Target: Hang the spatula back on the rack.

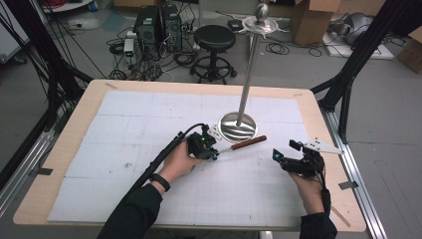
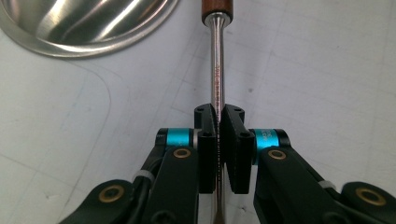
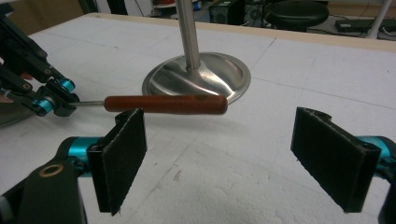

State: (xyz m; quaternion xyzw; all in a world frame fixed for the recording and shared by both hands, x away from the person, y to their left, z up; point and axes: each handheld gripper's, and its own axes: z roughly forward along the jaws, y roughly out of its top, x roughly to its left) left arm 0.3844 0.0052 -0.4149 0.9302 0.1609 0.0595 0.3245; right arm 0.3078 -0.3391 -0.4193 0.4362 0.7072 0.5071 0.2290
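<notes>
The pick-up appears to be done: a tool with a reddish wooden handle [image 1: 248, 143] is clamped by its metal shaft in the left gripper [image 2: 218, 116] and held just above the table [image 1: 124, 129], beside the base of the steel stand [image 1: 239, 126]. What remains is judged to be a handover or placing. The right gripper [image 3: 233, 149] is spread wide and empty, near the handle but apart from it.
</notes>
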